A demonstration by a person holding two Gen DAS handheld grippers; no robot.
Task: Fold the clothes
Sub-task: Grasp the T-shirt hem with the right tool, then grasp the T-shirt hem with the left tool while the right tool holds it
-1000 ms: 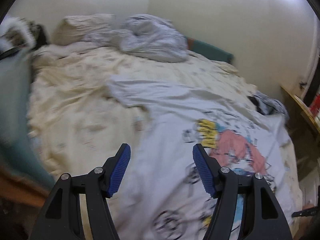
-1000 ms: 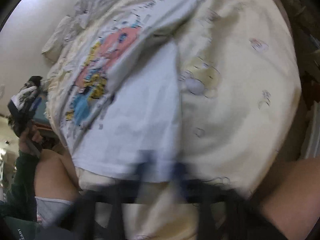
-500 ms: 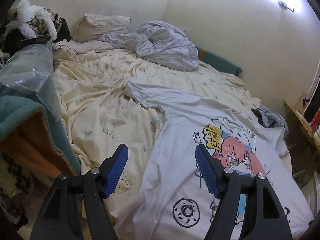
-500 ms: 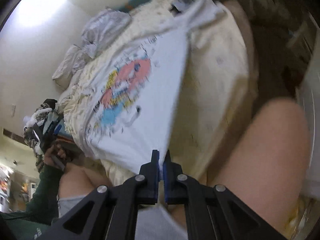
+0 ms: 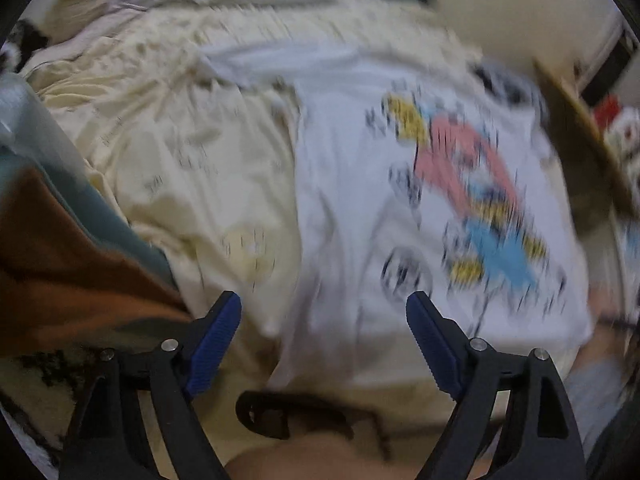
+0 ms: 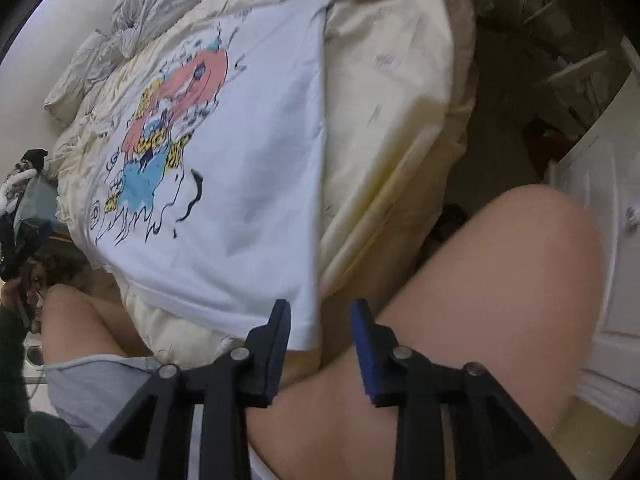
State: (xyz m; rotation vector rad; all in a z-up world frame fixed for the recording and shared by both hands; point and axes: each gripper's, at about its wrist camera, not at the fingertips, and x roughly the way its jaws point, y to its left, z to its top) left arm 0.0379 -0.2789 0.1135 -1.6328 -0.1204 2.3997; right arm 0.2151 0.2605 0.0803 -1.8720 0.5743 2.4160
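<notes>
The left claw [image 5: 323, 334] is seen released, its jaws spreading with nothing between them, above the near edge of the bed [image 5: 192, 152]. A white printed T-shirt [image 6: 240, 184] is laid flat on the bed, its hem at that near edge. The right claw [image 6: 320, 340] is found released and widening; the shirt's near corner hangs between its jaws, ungripped. A bare knee [image 6: 500, 280] is seen right of the bed.

Both wrist views look steeply down, sharing the T-shirt [image 5: 348, 184].
</notes>
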